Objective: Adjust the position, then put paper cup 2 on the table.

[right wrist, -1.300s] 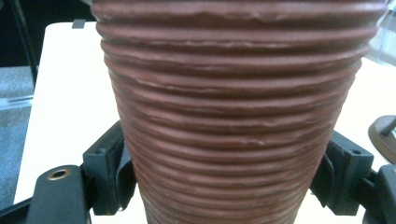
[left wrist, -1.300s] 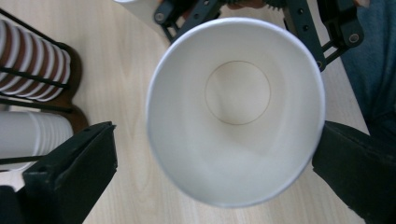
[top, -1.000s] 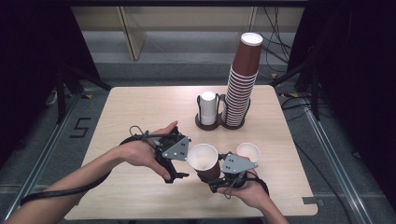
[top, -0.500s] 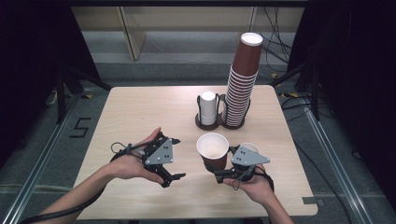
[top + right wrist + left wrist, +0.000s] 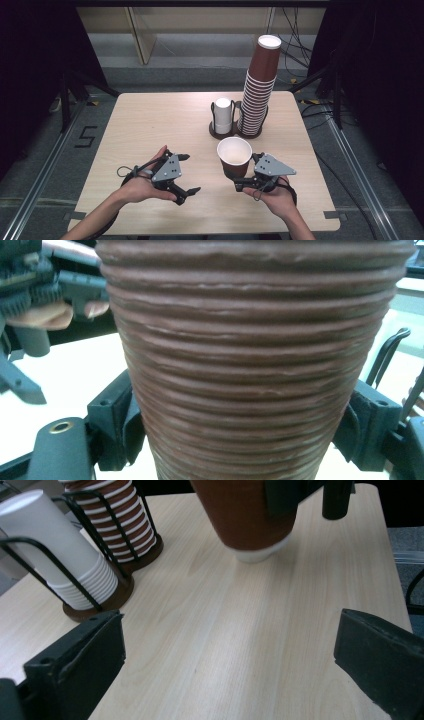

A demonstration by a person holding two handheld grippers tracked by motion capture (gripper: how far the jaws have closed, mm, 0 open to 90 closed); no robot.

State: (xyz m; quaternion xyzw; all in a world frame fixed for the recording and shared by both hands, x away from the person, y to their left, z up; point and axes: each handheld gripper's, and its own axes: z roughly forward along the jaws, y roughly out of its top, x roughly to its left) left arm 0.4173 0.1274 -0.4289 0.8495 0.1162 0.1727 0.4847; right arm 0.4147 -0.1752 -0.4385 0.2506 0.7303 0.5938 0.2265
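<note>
A ribbed brown paper cup (image 5: 234, 156) with a white inside stands upright between the jaws of my right gripper (image 5: 241, 175), which is shut on its lower body. In the right gripper view the cup (image 5: 250, 355) sits between both pads of that gripper (image 5: 245, 440). My left gripper (image 5: 189, 173) hovers to the cup's left, a short gap away, open with nothing in it. The left gripper view looks between the wide jaws of my left gripper (image 5: 227, 665) at bare table, with the cup (image 5: 245, 515) beyond, a pale band at its base.
A tall stack of brown cups (image 5: 257, 90) and a short stack of white cups (image 5: 223, 115) stand in a black wire holder (image 5: 235, 132) at the table's back middle. Light wood table (image 5: 150, 125); its front edge is near both hands.
My left gripper has drawn back from the cup toward the front left and sunk lower. The right gripper has carried the cup a little to the right and away from me.
</note>
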